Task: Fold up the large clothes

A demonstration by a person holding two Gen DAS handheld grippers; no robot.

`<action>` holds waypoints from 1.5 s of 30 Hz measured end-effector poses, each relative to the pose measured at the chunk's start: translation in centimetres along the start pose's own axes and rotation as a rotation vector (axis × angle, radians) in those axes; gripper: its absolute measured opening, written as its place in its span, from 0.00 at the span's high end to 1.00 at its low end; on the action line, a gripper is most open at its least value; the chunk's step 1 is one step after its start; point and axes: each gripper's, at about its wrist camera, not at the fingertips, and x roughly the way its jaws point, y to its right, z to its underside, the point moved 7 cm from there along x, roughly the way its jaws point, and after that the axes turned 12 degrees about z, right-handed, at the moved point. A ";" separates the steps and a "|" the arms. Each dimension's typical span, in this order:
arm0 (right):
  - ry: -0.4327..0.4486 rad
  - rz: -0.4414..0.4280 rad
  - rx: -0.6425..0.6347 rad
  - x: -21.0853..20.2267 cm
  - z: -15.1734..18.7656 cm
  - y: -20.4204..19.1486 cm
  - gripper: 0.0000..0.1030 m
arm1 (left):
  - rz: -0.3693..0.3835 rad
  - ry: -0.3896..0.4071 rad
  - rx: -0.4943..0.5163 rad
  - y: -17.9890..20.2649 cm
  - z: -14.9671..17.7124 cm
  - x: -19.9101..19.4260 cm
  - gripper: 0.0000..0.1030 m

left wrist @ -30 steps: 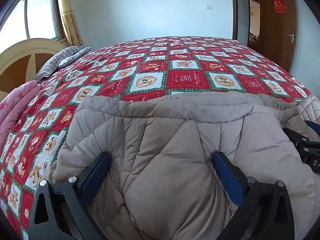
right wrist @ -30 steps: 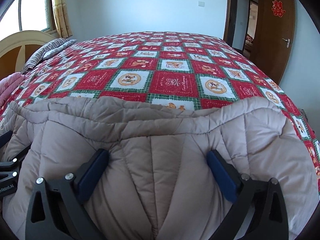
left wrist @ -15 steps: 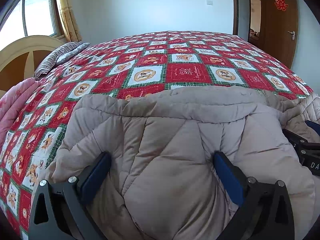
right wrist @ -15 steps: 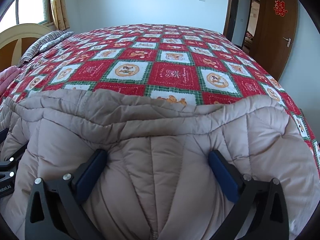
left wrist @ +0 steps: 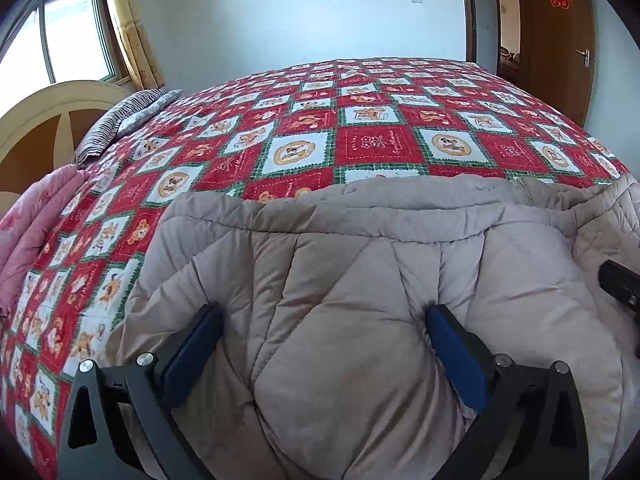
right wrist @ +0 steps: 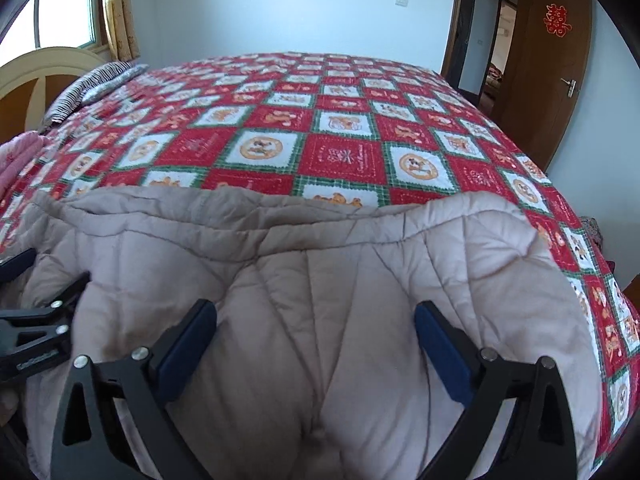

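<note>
A puffy beige quilted coat lies in a thick folded bundle at the near edge of the bed; it also shows in the right wrist view. My left gripper has its blue-padded fingers wide apart with a thick bulge of the coat between them. My right gripper stands the same way on the coat's right half. The right gripper's body shows at the right edge of the left view, and the left gripper's body at the left of the right view.
The bed carries a red, white and green patchwork cover stretching far ahead. A striped pillow and wooden headboard are at the left, pink bedding nearer. A brown door stands open at the right.
Both grippers and the coat bundle have tipped down and forward over the bed; the coat's far edge sits lower in view. The fingers' spread is unchanged.
</note>
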 end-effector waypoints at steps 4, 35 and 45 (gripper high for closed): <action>0.090 -0.048 -0.025 -5.3 2.5 -1.0 0.01 | 0.024 0.089 -0.005 0.7 0.2 -4.9 0.01; 0.050 0.033 -0.126 -2.2 7.9 -3.6 0.00 | -0.040 0.178 -0.442 -9.6 15.0 -18.1 0.01; 0.060 0.045 -0.118 -3.0 8.5 -3.1 0.00 | 0.176 0.106 -0.584 -7.3 16.0 -12.1 0.01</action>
